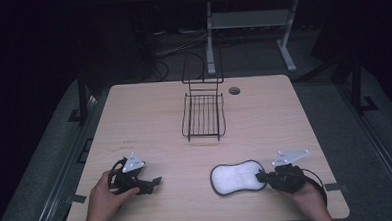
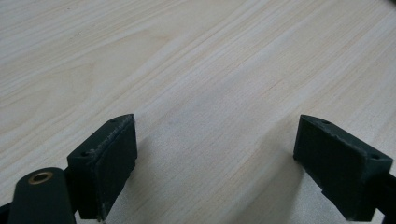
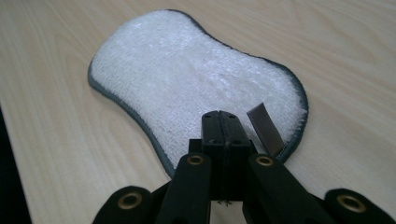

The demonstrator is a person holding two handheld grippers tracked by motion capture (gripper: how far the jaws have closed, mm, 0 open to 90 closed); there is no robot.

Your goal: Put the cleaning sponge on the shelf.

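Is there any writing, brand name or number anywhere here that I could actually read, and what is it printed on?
No readable text in any view.
White scrubbing pad: no print; its grey loop tab is blank.
Wire basket: no label.
Left tool and right tool: black jaws and brass rivets, no markings.
Wooden table: faint marks on the surface, too small to tell if they are writing.

We see a pale wood-grain tabletop [image 1: 264, 117] in a dim room, on grey carpeted floor [image 1: 371, 153]. Beyond the tabletop stands a white metal table frame [image 1: 250, 23], with loose cables [image 1: 181, 43] beside it.
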